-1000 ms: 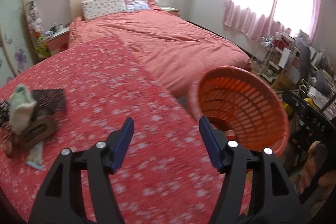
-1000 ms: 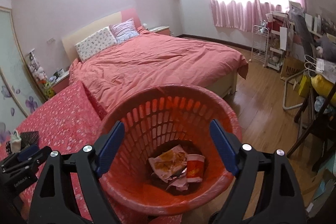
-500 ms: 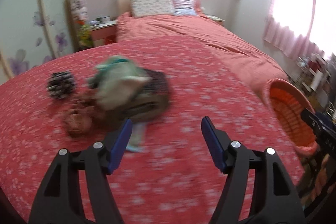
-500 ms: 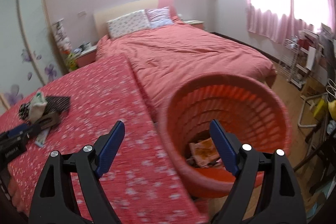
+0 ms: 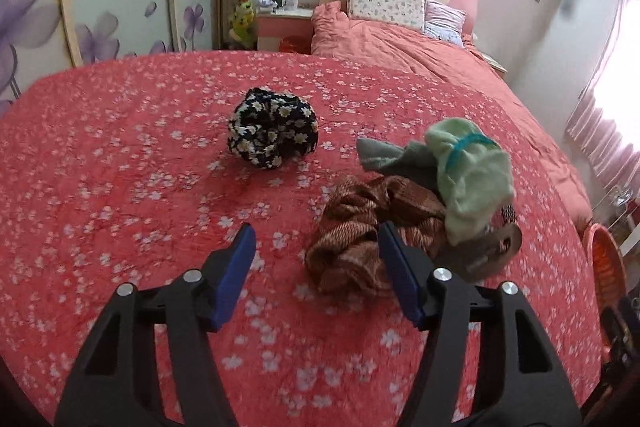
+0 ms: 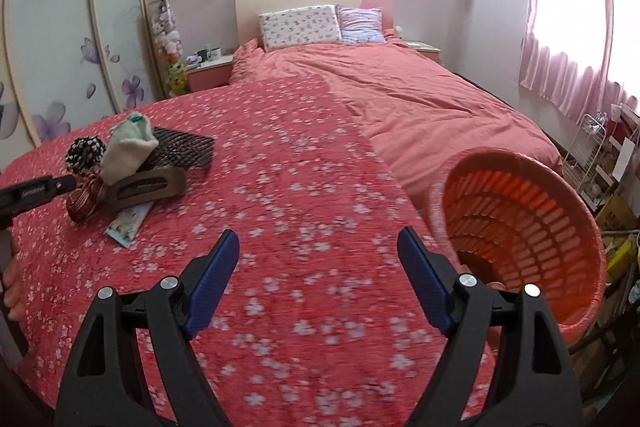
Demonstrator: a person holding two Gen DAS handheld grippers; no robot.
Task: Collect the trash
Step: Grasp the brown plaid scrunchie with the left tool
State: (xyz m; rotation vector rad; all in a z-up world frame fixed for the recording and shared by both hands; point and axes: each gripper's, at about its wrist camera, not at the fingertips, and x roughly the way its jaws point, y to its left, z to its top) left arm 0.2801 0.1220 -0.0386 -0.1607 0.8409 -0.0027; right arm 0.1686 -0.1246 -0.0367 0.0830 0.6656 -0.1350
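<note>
**Cataloguing trash pile on floral red cover, basket alongside**

Approaching item: left gripper (image 5: 316,255), jaws spread and just narrowed a little, nothing between the pads; brown patterned cloth (image 5: 368,227) just beyond the right pad at 1 o'clock, not touched.

Heaped at 2 o'clock in the left wrist view: pale green cloth bundle (image 5: 472,175) with a teal band, draped over the brown cloth and over a grey-brown flat piece (image 5: 488,251). Apart at 12 o'clock: black daisy-print ball (image 5: 274,133). Seen from the right wrist view only: light printed wrapper (image 6: 128,225) lying flat beside the heap, dark mesh sheet (image 6: 182,147) behind it.

Idle item: right gripper (image 6: 318,275), jaws wide, empty, over bare floral cover (image 6: 304,163); orange slatted basket (image 6: 520,223) at 3 o'clock, tipped toward the camera.

Handling, judged: cloths soft, light, likely to sag and trail; best pinched at a raised fold near the middle of the bunch. Wrapper thin and flat, hard to lift except by an edge. Grey-brown piece apparently stiffer; grip on its rim.
</note>
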